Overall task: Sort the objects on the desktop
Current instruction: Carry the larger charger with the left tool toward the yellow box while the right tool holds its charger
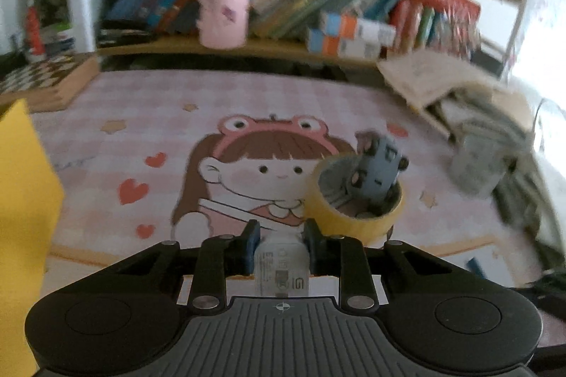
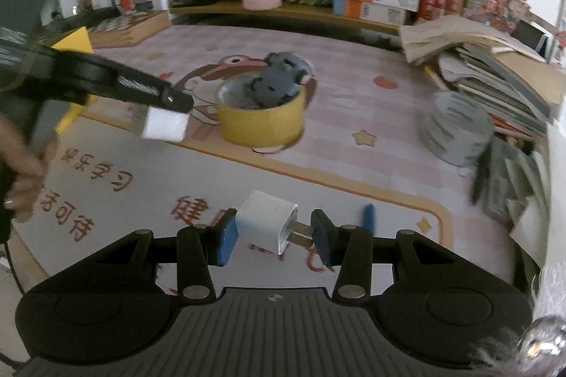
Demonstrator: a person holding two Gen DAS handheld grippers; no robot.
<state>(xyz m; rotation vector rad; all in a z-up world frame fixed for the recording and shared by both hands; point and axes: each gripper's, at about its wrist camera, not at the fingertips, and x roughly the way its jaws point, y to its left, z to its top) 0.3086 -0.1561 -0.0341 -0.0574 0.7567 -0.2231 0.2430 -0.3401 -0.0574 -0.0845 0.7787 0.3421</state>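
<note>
Gripping 2 white chargers above the desk mat: the left gripper pinches a charger block, the right gripper clamps a plug near the tape roll.

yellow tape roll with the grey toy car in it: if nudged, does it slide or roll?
Probably slides: the yellow tape roll lies flat on the desk mat, hole up. The grey toy car sticks out above its rim, so a knock may tip it out. Likely stiff and light.

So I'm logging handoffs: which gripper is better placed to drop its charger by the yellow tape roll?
Left. The left gripper grips its white block just beside the yellow tape roll; the right gripper holds its charger farther back.
</note>
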